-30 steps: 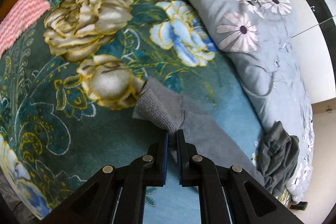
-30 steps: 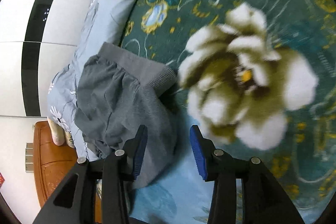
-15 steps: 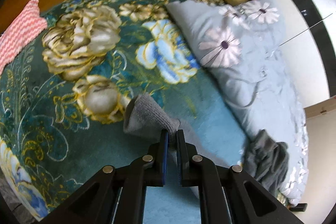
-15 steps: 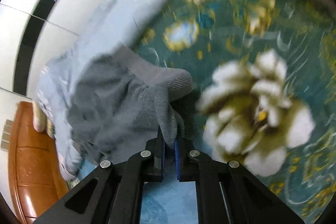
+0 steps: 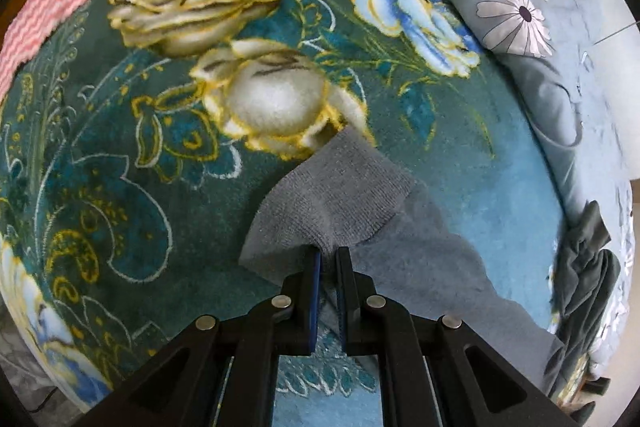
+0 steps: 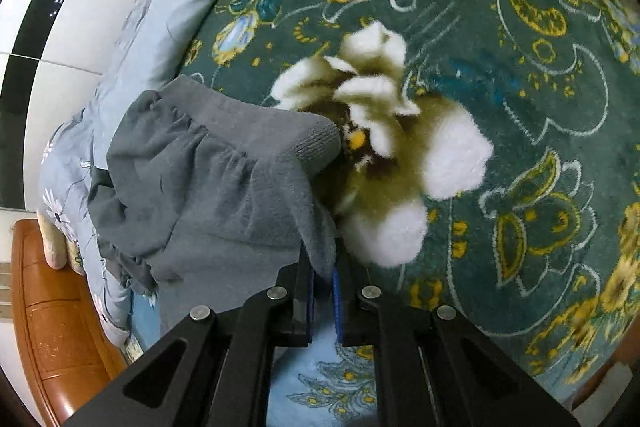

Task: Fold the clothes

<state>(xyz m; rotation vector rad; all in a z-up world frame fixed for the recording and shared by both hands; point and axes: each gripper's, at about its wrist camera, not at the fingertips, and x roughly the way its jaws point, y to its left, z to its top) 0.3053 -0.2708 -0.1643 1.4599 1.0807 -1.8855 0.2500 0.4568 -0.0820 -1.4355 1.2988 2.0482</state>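
Left wrist view shows the left claw (image 5: 328, 259) clamped on the ribbed edge of a grey garment (image 5: 340, 203), which lies on the floral blanket (image 5: 160, 147) of the bed. From the right wrist view, the right claw (image 6: 322, 273) is also pinched on a fold of the same garment (image 6: 208, 179); a light blue quilt (image 6: 132, 39) lies beside it.

Grey garment (image 5: 344, 203); teal blanket (image 5: 120, 163), cream-gold-blue flowers; pale blue quilt (image 5: 560, 99), white daisies; pink-white zigzag cloth (image 5: 48, 7).
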